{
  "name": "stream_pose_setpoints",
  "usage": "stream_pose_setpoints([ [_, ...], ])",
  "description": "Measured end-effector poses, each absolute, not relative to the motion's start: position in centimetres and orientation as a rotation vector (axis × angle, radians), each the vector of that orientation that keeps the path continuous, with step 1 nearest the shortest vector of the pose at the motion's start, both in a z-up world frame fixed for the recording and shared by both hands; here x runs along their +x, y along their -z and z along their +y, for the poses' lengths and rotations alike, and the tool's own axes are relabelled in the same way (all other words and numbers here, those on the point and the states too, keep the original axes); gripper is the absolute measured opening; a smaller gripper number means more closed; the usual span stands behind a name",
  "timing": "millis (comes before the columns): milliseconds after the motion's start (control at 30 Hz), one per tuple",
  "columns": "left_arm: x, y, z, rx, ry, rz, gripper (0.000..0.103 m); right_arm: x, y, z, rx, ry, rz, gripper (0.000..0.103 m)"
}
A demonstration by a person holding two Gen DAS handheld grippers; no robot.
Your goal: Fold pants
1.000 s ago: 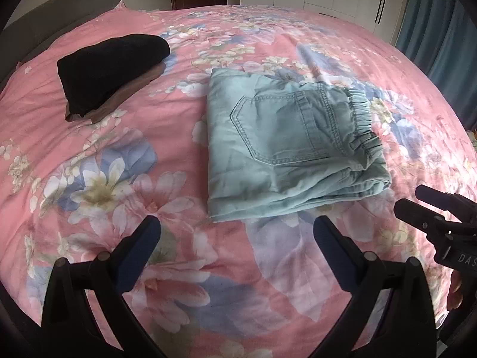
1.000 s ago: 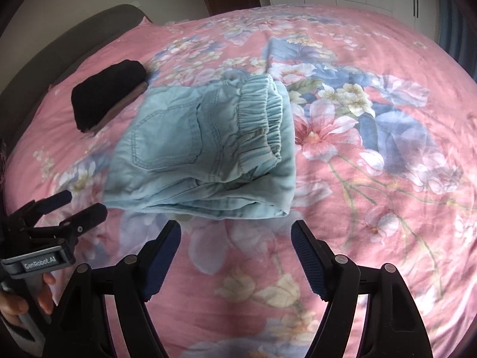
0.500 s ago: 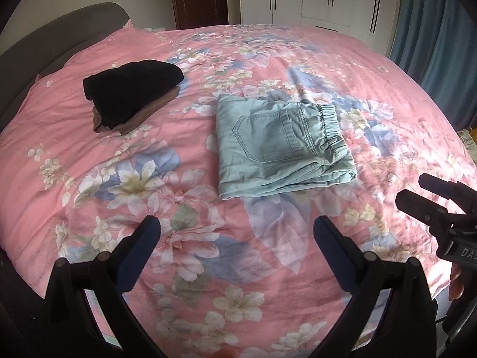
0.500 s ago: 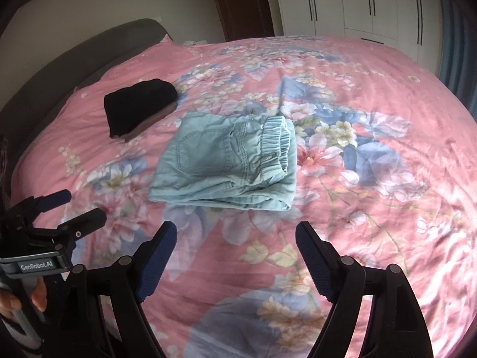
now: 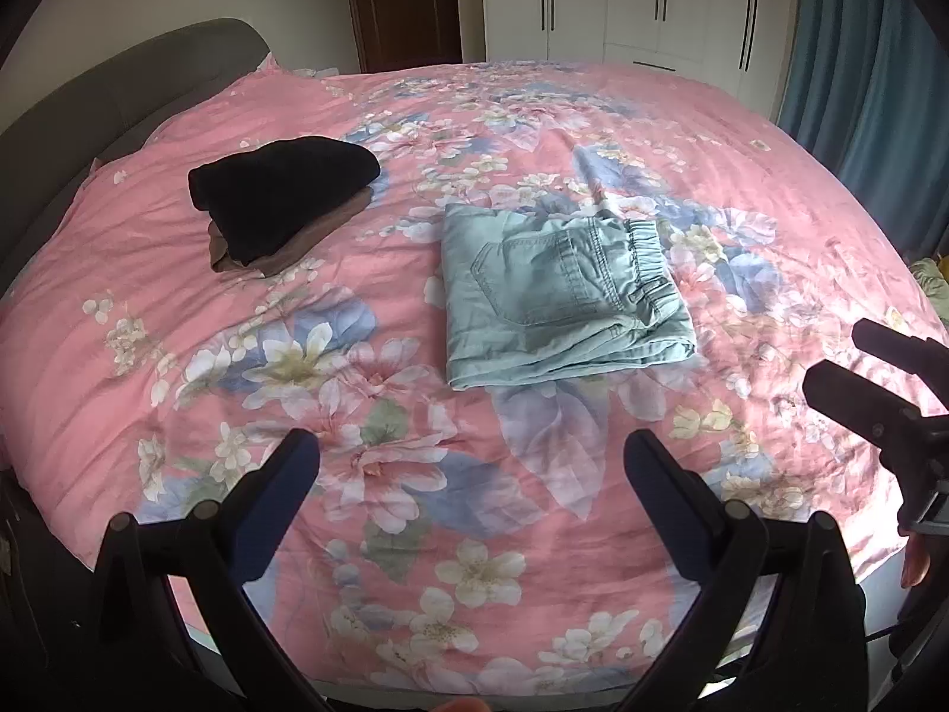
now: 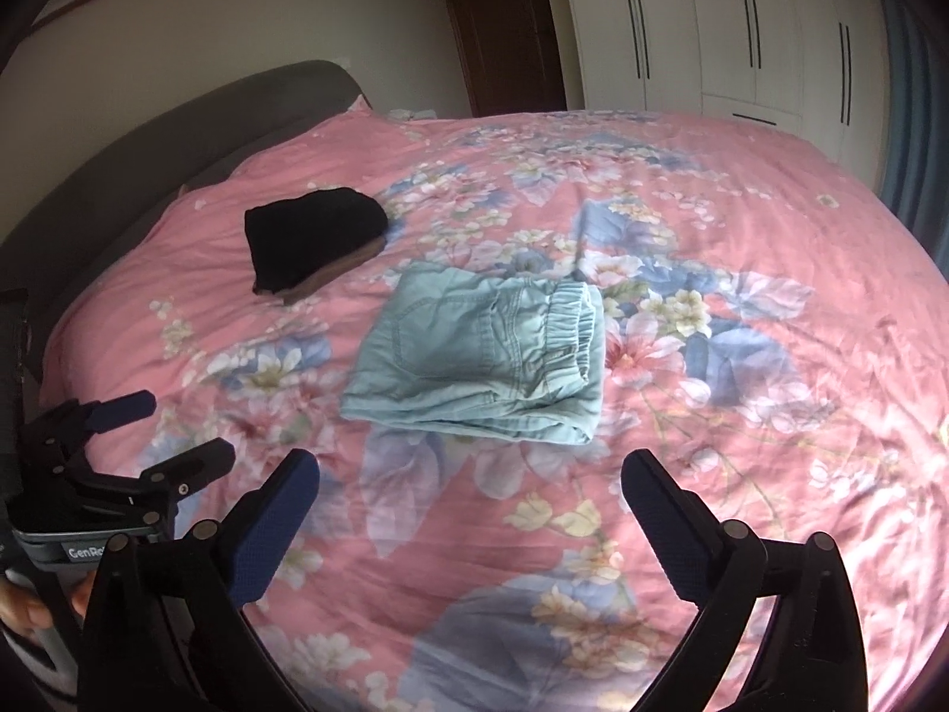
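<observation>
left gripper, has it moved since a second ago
Yes. The left gripper has pulled back and up from the folded light-green pants: the headboard and wardrobe now show, and its open fingers frame bare bedspread.

Open pink floral bedspread (image 5: 148, 308) btwn the spread jaws and the folded pale-green denim pants (image 5: 557, 296); nothing in the way. Folded black garment stack (image 5: 279, 196) sits well apart, w/ bare bedspread between.

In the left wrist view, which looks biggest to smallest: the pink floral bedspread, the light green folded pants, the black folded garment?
1. Pink floral bedspread, by far.
2. Light green folded pants.
3. Black folded garment, which lies farther from the camera, so the last two are unsure.
</observation>
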State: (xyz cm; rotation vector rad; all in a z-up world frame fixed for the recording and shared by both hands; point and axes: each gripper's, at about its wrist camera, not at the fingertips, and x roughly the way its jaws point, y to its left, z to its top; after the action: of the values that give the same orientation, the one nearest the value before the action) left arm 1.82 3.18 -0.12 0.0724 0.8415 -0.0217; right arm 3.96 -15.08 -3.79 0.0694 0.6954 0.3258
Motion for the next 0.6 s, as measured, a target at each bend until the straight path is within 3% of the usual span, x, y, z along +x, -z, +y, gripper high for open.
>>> stream_pose_setpoints([
  [600,1.4,-1.7,3.0,0.074,0.017,0.8,0.103,3.4,2.8,-14.6,0.053,-0.33,0.671,0.101],
])
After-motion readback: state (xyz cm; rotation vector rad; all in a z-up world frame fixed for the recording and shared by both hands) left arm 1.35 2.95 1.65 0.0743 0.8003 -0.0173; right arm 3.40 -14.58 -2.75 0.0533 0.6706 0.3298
